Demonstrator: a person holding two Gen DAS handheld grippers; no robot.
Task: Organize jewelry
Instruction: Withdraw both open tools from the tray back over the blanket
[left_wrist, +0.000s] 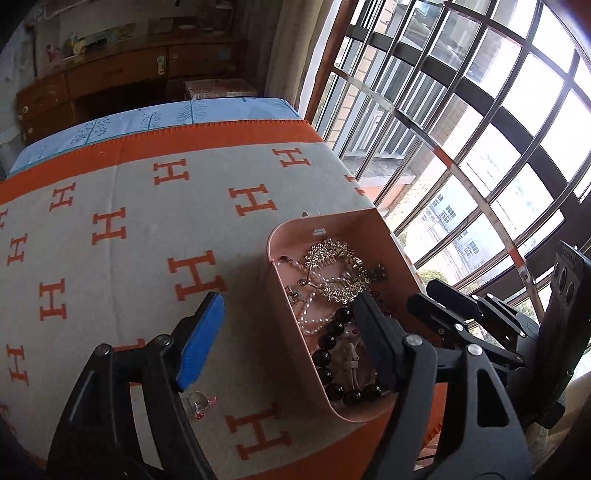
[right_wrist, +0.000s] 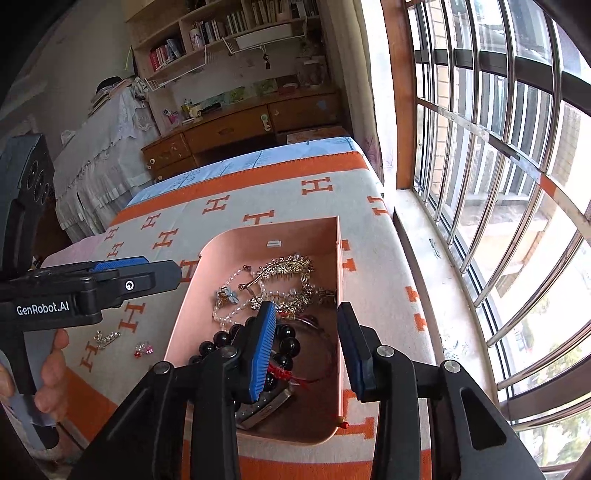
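Standing on the orange-and-grey H-patterned blanket (left_wrist: 122, 206), near the window side of the bed, is a pink open-topped box (right_wrist: 306, 230) piled with jewelry. Inside it lie a gold rhinestone hair comb (right_wrist: 286, 267) toward the far end, a white pearl strand (right_wrist: 229, 312) beside it, a black bead bracelet (right_wrist: 288, 341) nearer, and a thin red cord (right_wrist: 288, 373) with a metal-edged piece low in the near corner. The right gripper (right_wrist: 306, 347) hangs over the near end of the box with its jaws partly apart; the left blue pad (right_wrist: 262, 354) is down among the black beads, the other finger stands by the box's right wall, and nothing is pinched between them. The left gripper (left_wrist: 288, 332) has its jaws spread wide and straddles the left wall of the box: one blue-padded finger is outside over the blanket, the other inside over the beads, and it grips nothing. From the left wrist view the same beads (left_wrist: 332, 343) curve along the near wall, with pearls (left_wrist: 314, 317) and the gold comb (left_wrist: 332, 269) beyond. Out on the blanket, left of the box, lie a small pink-stoned earring pair (right_wrist: 143, 349) and a silvery rhinestone clip (right_wrist: 105, 338), well apart from the box. A person's hand (right_wrist: 51, 373) holds the left gripper's handle at the left edge. Barred windows (right_wrist: 498, 184) run along the right.
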